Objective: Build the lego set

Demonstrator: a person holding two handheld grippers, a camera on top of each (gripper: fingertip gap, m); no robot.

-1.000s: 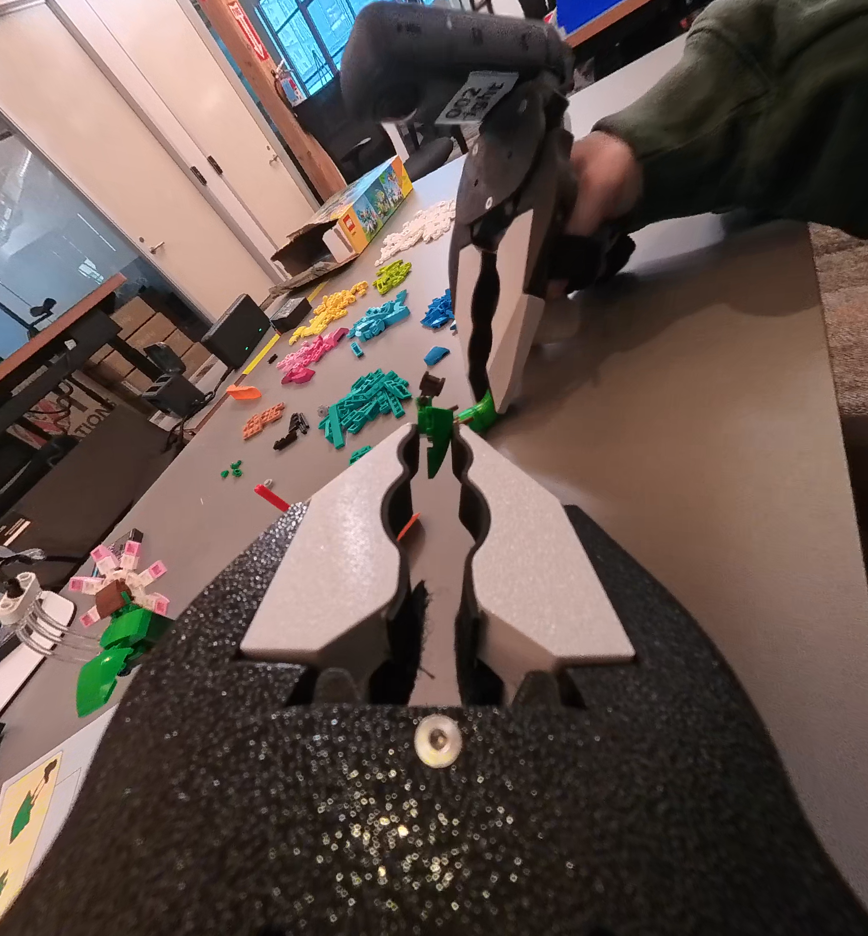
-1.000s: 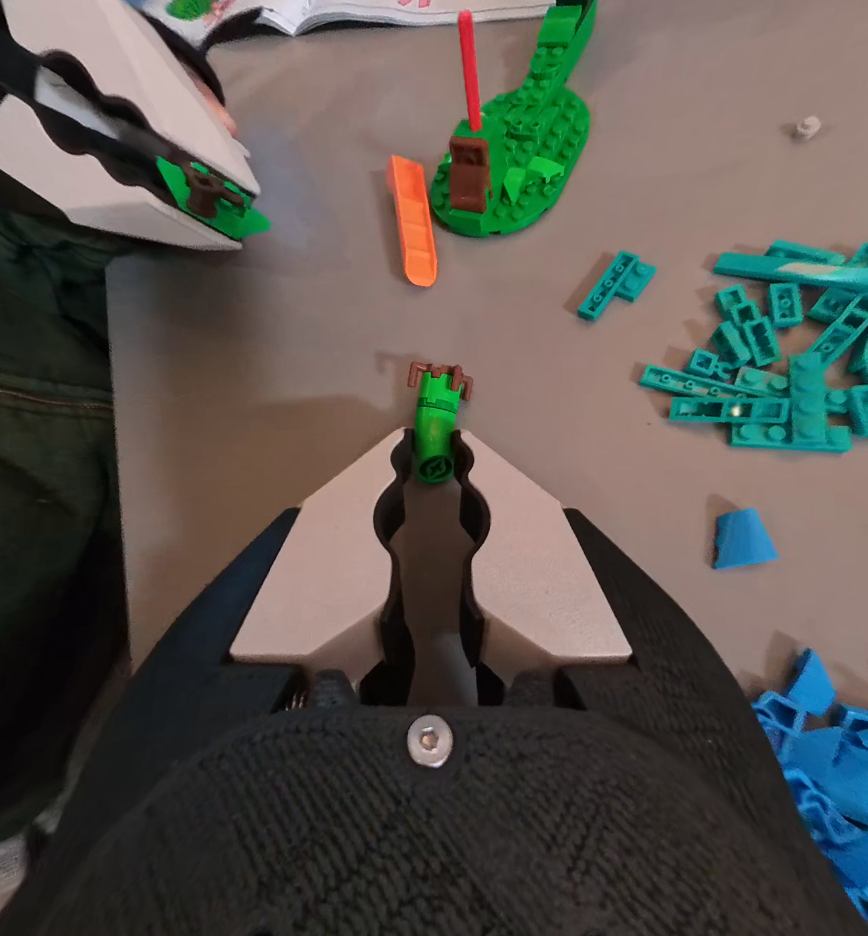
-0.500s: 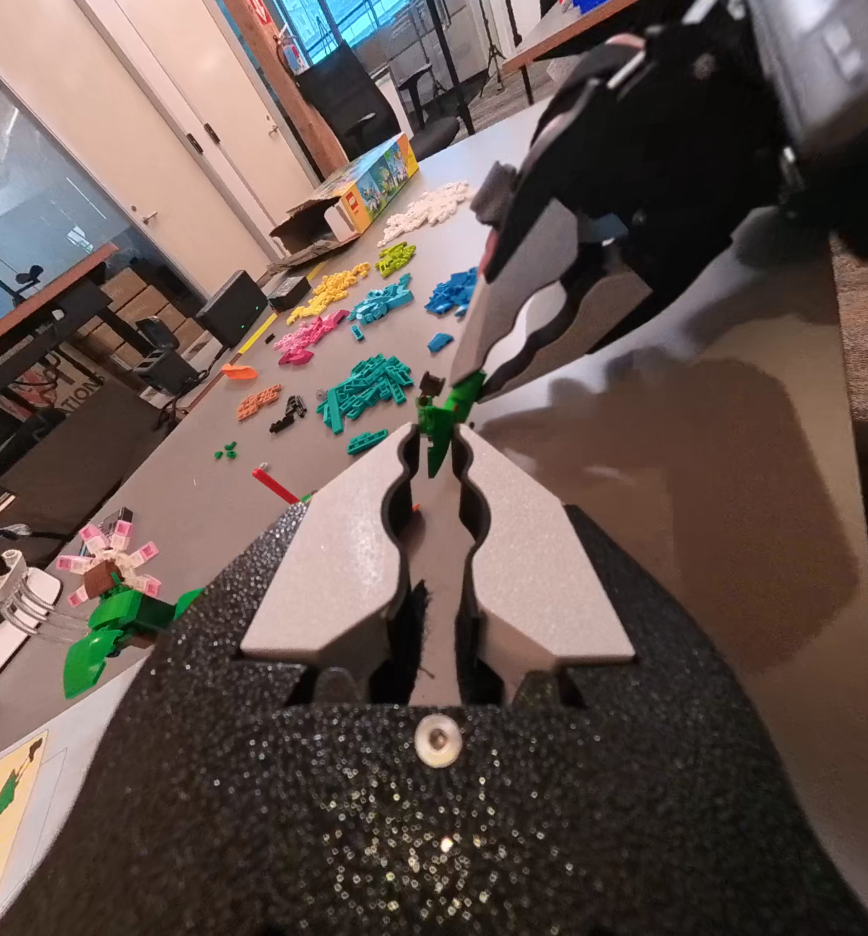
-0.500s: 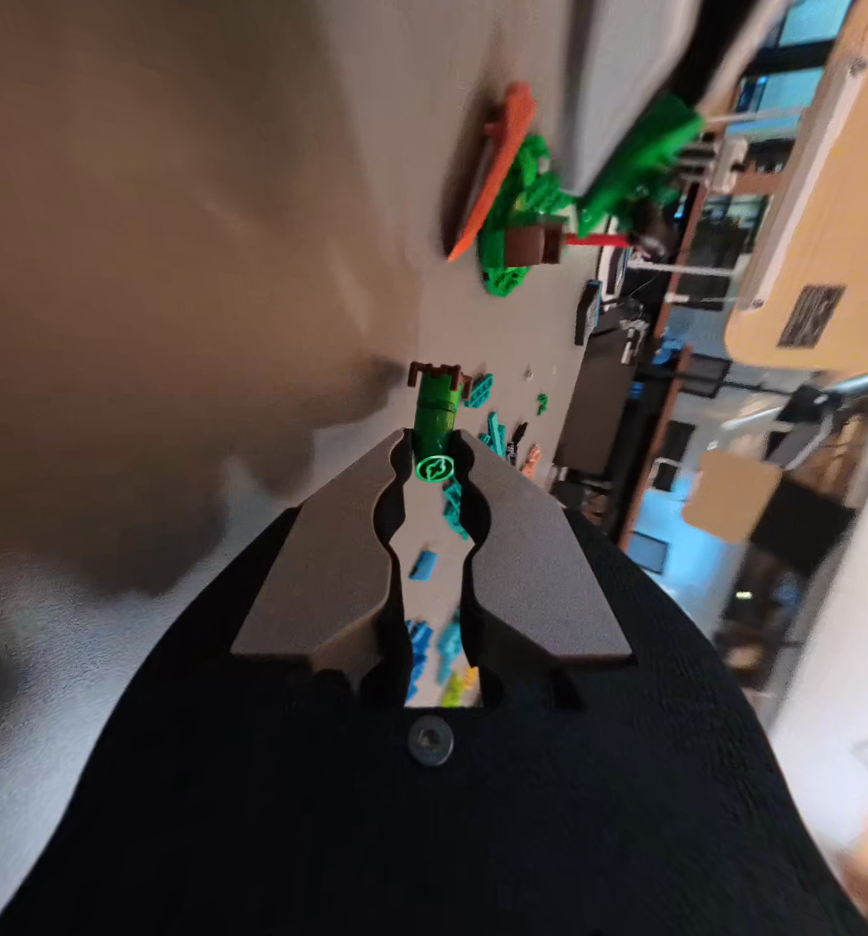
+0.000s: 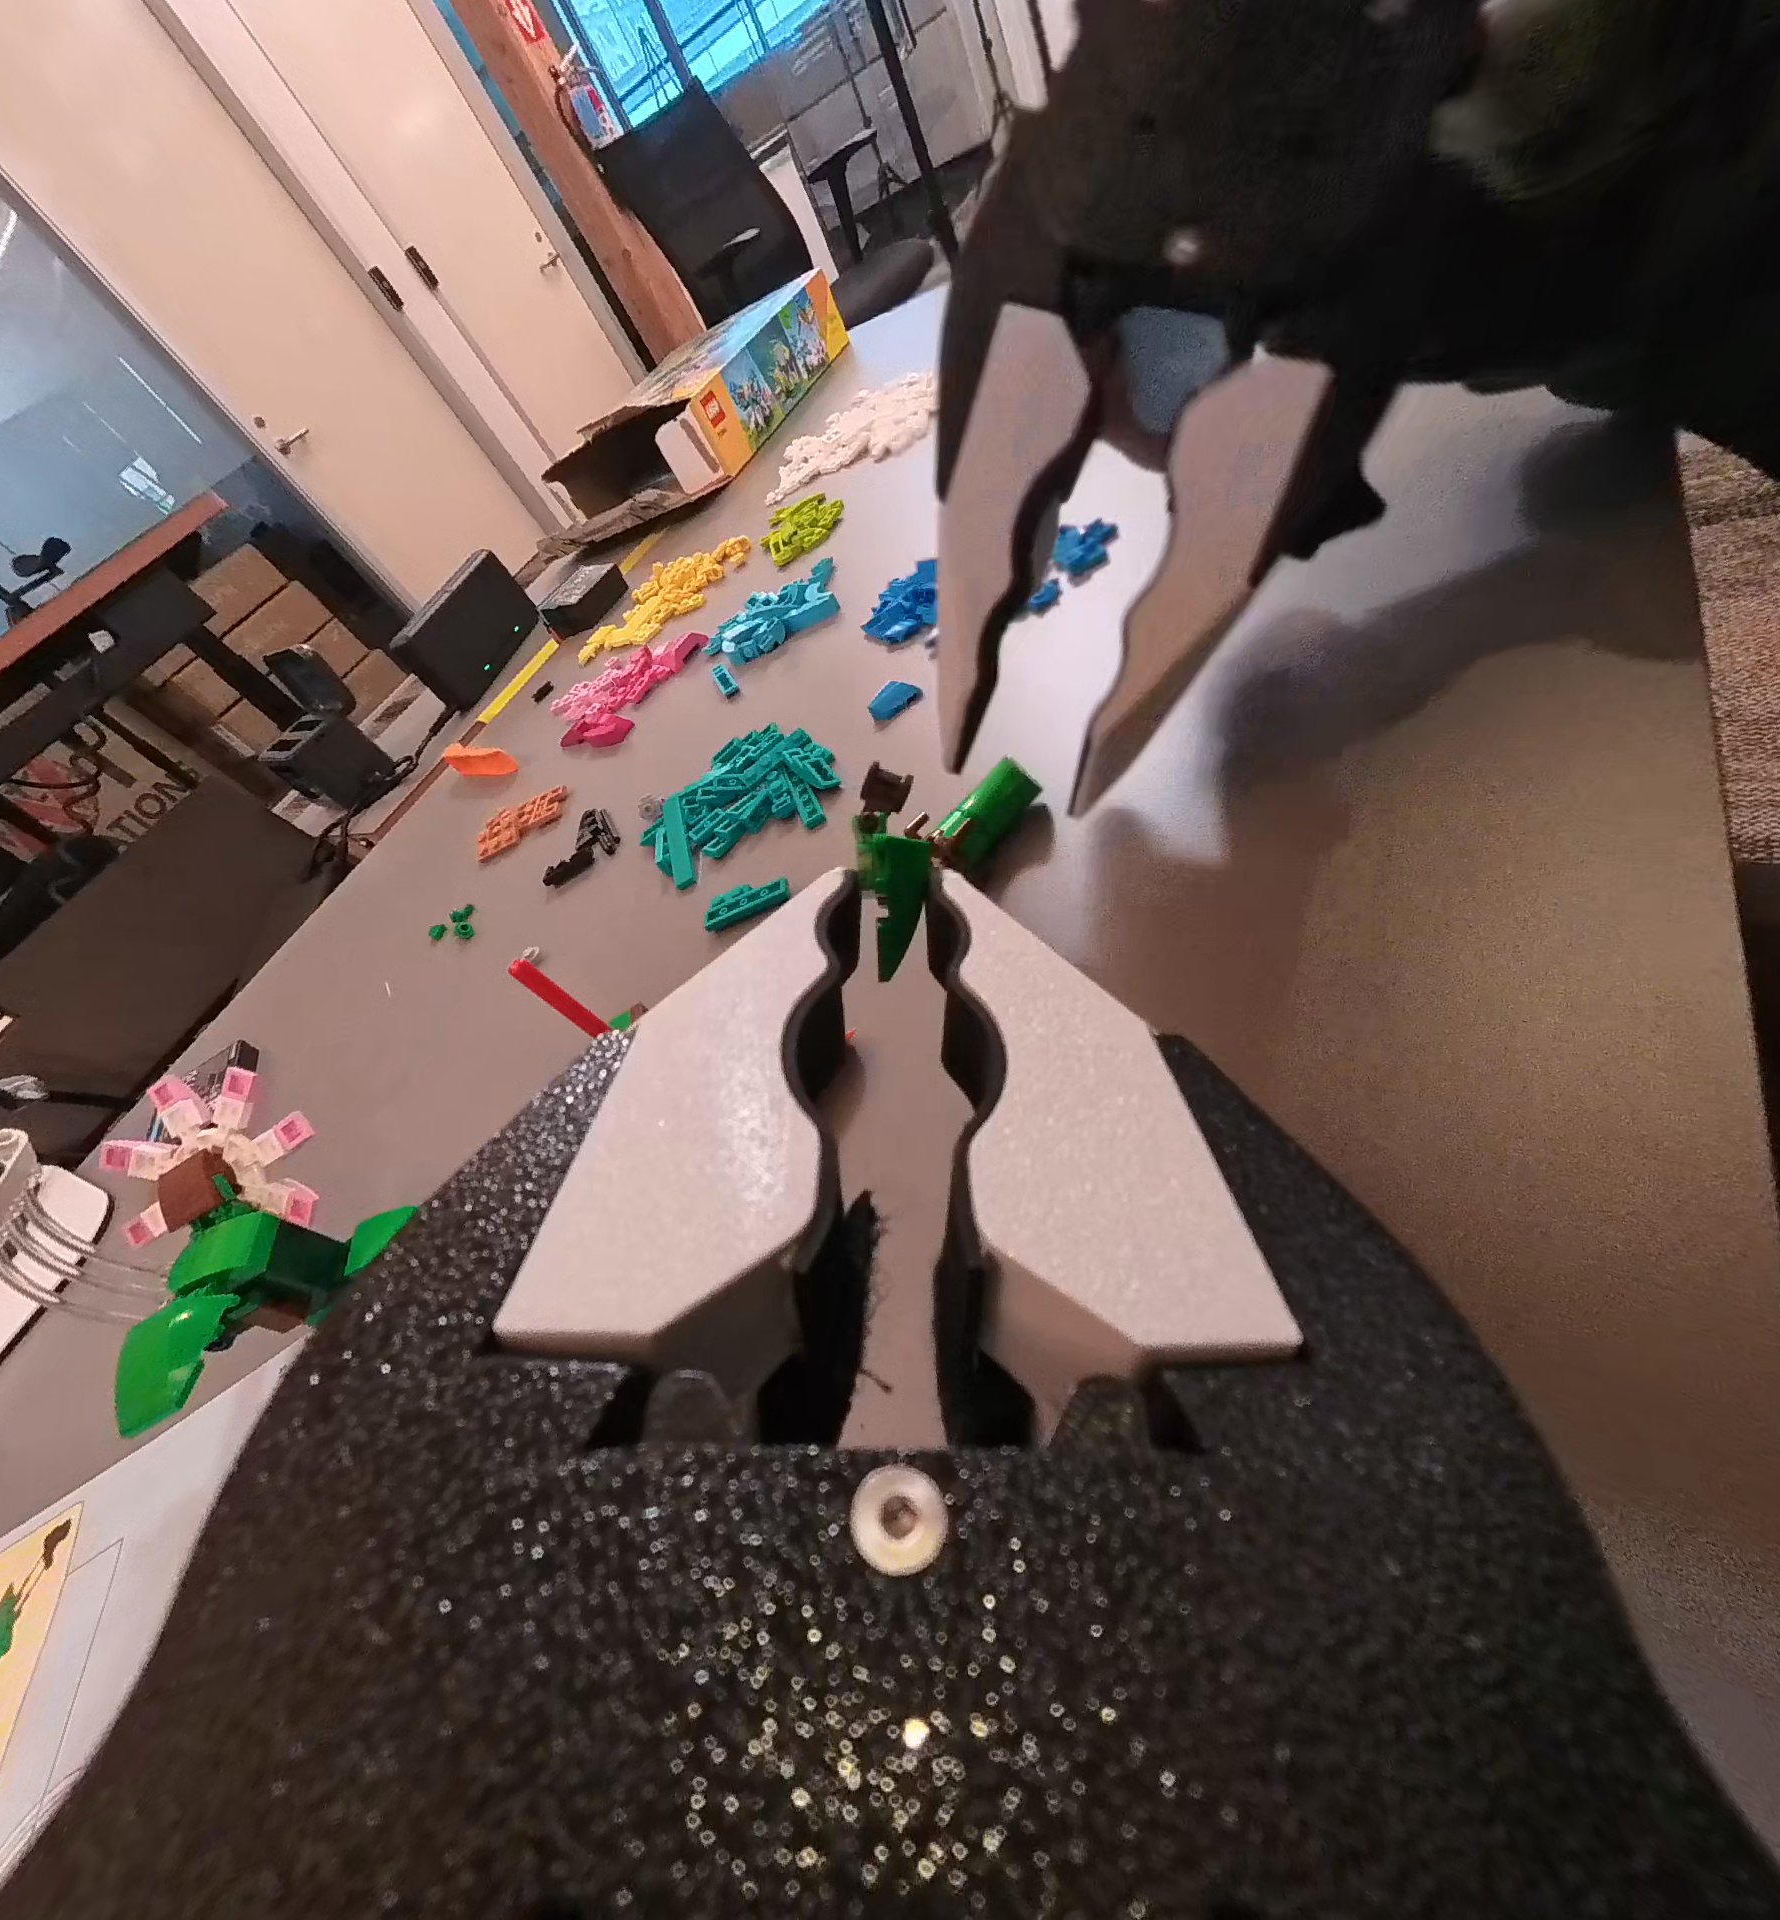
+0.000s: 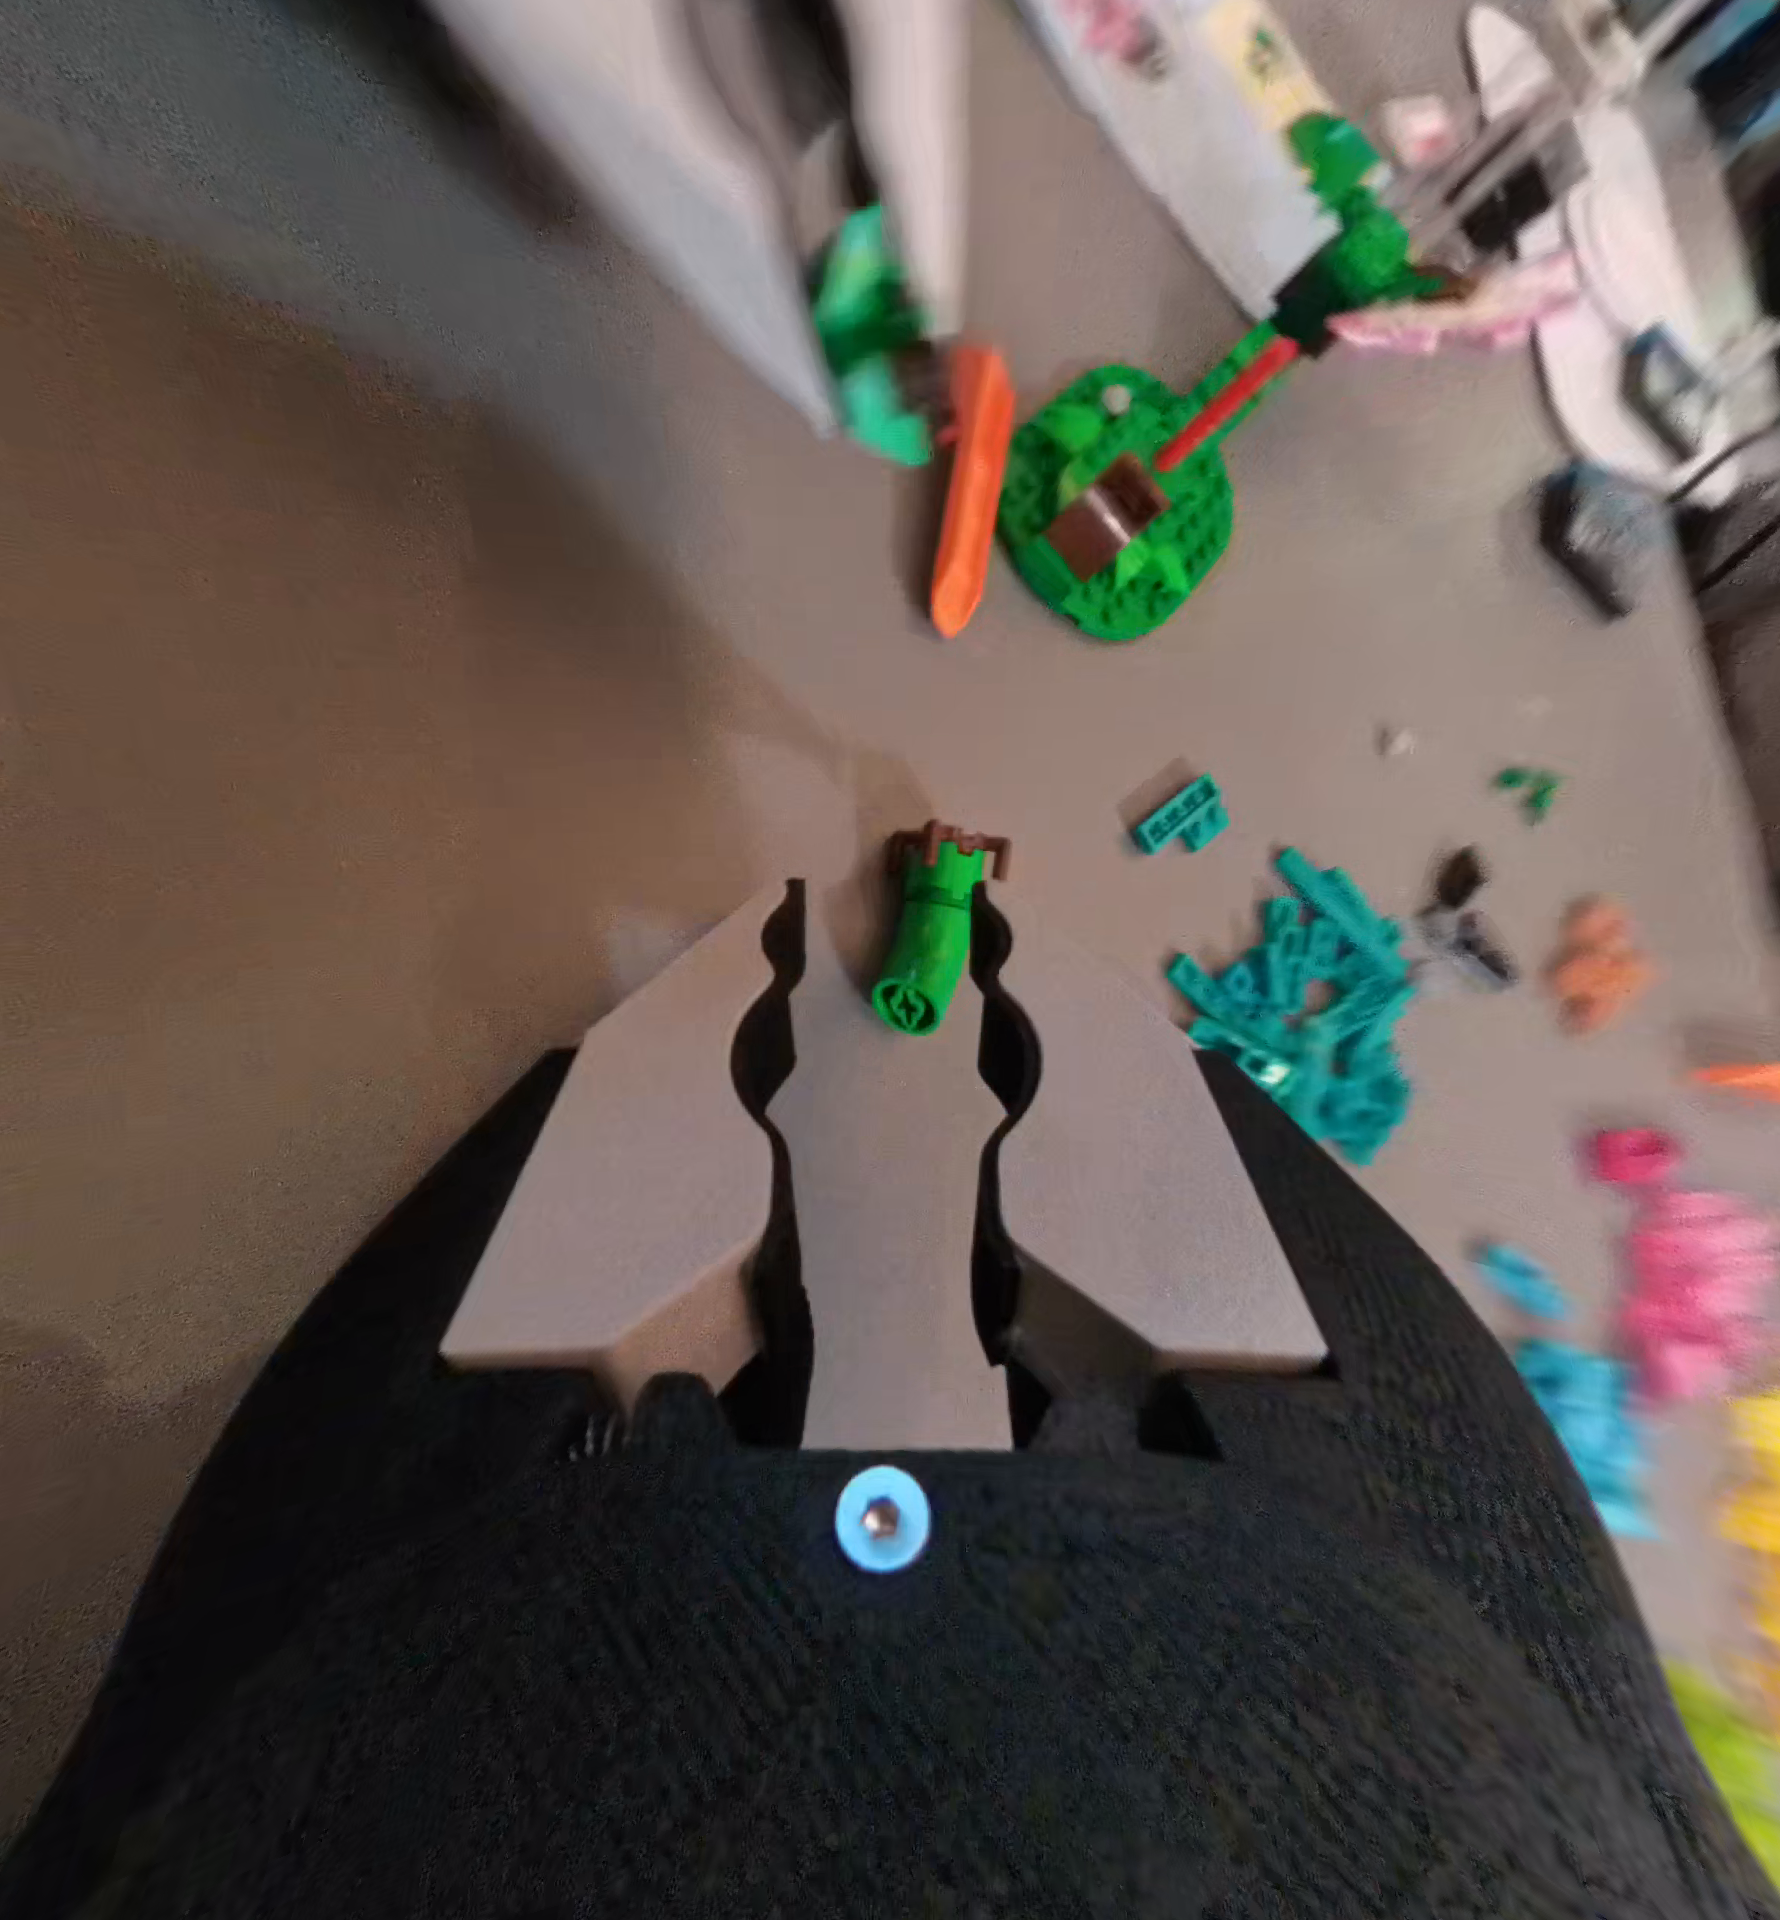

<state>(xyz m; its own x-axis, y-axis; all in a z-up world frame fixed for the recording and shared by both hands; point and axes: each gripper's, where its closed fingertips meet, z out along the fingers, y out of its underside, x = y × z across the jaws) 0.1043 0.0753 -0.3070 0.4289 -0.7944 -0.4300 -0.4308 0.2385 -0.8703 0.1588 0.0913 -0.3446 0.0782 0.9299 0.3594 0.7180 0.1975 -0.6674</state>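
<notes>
My left gripper (image 5: 891,883) is shut on a small green leaf piece (image 5: 901,909) with a brown clip, held above the table. It also shows blurred at the top of the right wrist view (image 6: 865,343). My right gripper (image 6: 886,899) is open, its jaws well apart. A green cylinder with a brown claw piece (image 6: 927,935) lies on the table between the fingers, against the right one. In the left wrist view the right gripper (image 5: 1019,784) hangs open just above that cylinder (image 5: 990,805).
A green base plate (image 6: 1114,509) with a brown brick and a red rod lies beyond, an orange piece (image 6: 969,488) beside it. Sorted brick piles, teal (image 5: 751,800), blue, pink and yellow, lie farther out. A pink flower model (image 5: 221,1174) stands left. The table edge (image 5: 1696,727) is right.
My right gripper has opened and let go of the green cylinder, which now lies on the table. It has also turned. My left gripper still holds the leaf piece.
</notes>
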